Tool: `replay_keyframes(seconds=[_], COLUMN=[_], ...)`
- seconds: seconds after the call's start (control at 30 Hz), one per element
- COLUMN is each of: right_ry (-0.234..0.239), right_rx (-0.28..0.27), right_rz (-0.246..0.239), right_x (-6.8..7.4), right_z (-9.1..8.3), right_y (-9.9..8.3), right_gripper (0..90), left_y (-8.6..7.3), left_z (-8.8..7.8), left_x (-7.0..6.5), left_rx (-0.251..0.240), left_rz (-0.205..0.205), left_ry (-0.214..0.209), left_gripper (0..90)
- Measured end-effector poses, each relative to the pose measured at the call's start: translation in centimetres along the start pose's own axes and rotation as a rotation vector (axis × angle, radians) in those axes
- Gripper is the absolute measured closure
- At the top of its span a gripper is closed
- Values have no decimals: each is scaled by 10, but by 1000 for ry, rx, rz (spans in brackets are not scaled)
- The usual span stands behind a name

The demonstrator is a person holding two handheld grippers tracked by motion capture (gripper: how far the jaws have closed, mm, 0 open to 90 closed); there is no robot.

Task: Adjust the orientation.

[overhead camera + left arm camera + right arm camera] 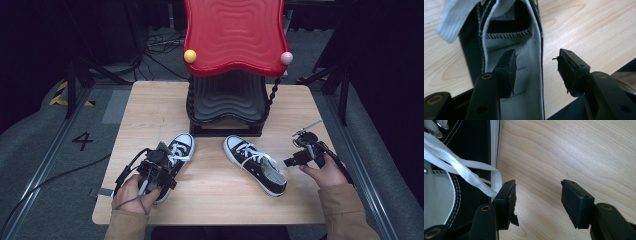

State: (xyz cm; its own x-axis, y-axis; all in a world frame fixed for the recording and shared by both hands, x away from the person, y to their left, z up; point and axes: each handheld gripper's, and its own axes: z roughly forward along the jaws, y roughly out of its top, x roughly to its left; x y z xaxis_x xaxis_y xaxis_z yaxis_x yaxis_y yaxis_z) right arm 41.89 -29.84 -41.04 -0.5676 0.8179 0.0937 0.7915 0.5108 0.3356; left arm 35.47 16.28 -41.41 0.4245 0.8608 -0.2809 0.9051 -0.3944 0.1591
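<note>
Two black canvas sneakers with white laces and white toe caps lie on the light wooden bench (215, 190), in front of a black stand with a wavy red top (234, 35) at the far edge. The left sneaker (181, 148) sits left of the middle; its long axis runs from the near left to the far right, with the toe cap pointing away toward the stand and the heel under the left tongs (159, 161). In the left gripper view those tongs (536, 68) stand apart over the heel end of this shoe (499, 42): one jaw hangs inside the opening above the pale insole, the other hangs outside over the bare wood, so the shoe's side wall runs between them, and neither pad presses on it. The right sneaker (256, 164) lies right of the middle, well apart from the first; its axis runs from the far left to the near right, toe cap toward the stand and heel toward the person. The right tongs (306, 150) are held above the bench's right part, just beside that shoe. In the right gripper view they (537, 195) are open over bare wood, with the shoe's side and a loop of white lace (461, 173) just beside one jaw.
</note>
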Motion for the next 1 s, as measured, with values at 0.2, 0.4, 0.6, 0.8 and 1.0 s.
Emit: replay_keyframes(seconds=[0.2,0.4,0.6,0.8,1.0], right_ry=[1,-1,-3,-9,-16], right_rx=[5,10,13,9,18], right_rz=[-3,3,15,30,46], right_x=[0,-1,-4,-7,-9], right_z=[3,4,2,0,0], right_y=[0,-2,-8,-14,-20], right_gripper=[456,455,455,454,454], left_y=[2,9,15,20,27], left_z=[8,17,22,26,22], left_x=[4,0,-1,0,1], left_rx=[-32,-38,-65,-108,-190], left_rz=[4,18,11,-4,-25], left_ry=[18,66,66,69,61], left_gripper=[561,615,645,626,593])
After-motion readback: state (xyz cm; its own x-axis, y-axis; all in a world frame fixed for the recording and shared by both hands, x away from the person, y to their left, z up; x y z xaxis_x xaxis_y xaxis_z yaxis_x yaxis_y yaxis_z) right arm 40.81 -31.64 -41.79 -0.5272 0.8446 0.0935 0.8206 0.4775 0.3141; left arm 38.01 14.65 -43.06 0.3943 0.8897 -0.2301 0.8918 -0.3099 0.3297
